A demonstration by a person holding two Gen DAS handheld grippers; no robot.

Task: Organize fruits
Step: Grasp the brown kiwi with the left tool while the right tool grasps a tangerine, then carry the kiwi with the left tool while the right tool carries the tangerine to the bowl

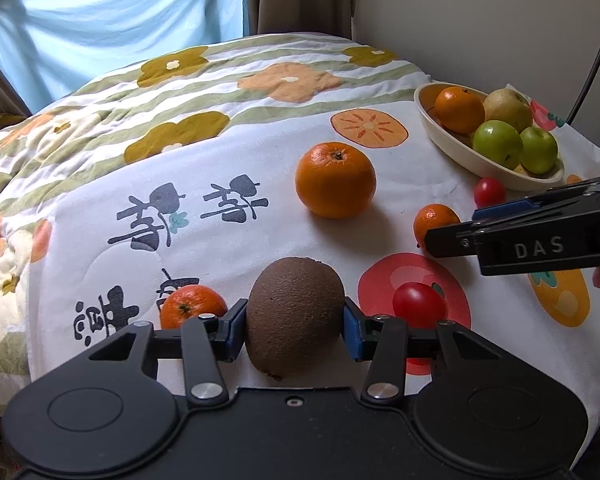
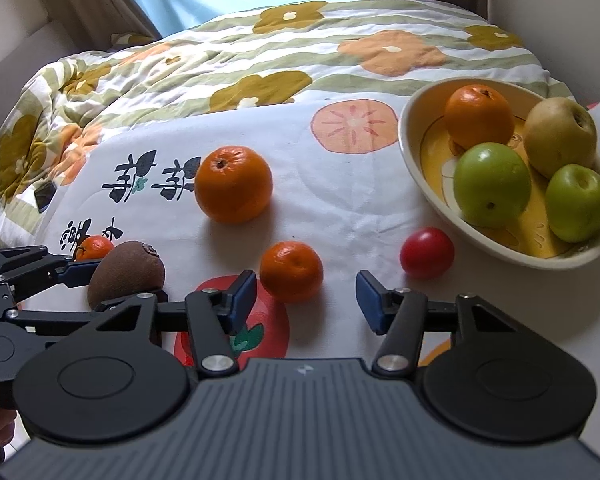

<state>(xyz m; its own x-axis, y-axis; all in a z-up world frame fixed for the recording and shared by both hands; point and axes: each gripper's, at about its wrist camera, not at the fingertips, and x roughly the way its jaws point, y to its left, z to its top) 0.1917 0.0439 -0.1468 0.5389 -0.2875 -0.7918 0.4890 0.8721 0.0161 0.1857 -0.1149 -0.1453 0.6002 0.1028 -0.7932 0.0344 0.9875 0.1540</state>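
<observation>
My left gripper (image 1: 295, 320) is shut on a brown kiwi (image 1: 295, 316), which also shows in the right wrist view (image 2: 126, 278). My right gripper (image 2: 306, 300) is open and empty, just short of a small mandarin (image 2: 291, 271). A large orange (image 2: 233, 184) lies mid-cloth. A red cherry tomato (image 2: 427, 253) lies beside the cream bowl (image 2: 412, 160). The bowl holds an orange (image 2: 479, 116), a pear (image 2: 560, 136) and two green apples (image 2: 492, 185). Another small mandarin (image 1: 192, 306) and a second cherry tomato (image 1: 419, 305) lie beside the left gripper.
The fruits lie on a white printed cloth (image 2: 340, 200) over a flowered quilt (image 2: 260, 60) on a bed. A wall runs along the right side. A blue curtain (image 1: 100, 24) hangs behind. A small dark object (image 2: 45, 196) lies at the cloth's left edge.
</observation>
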